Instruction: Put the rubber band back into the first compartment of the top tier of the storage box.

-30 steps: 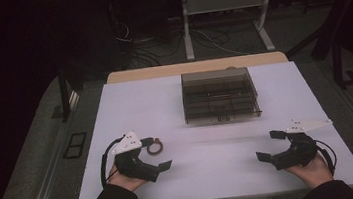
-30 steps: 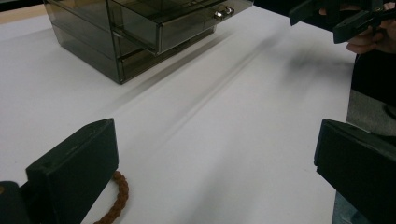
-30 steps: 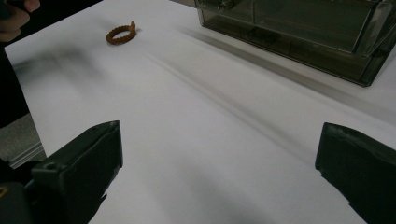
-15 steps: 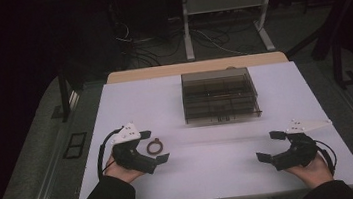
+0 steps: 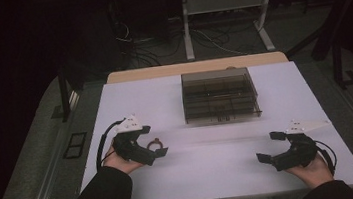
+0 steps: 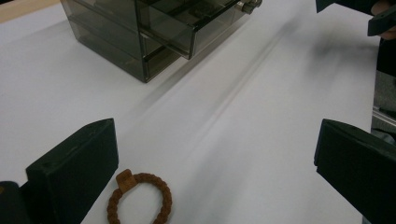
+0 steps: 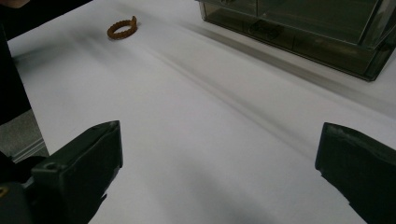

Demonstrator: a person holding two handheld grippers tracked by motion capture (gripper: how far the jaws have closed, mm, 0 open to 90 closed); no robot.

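Our left gripper (image 6: 215,154) hangs wide open just beside the brown beaded ring (image 6: 140,198); our right gripper (image 7: 219,158) gapes wide, empty.

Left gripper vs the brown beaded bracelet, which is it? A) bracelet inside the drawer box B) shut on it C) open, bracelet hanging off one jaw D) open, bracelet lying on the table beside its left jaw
D: the left gripper has its jaws wide apart, and the bracelet lies flat on the white table next to the left jaw, ungripped.
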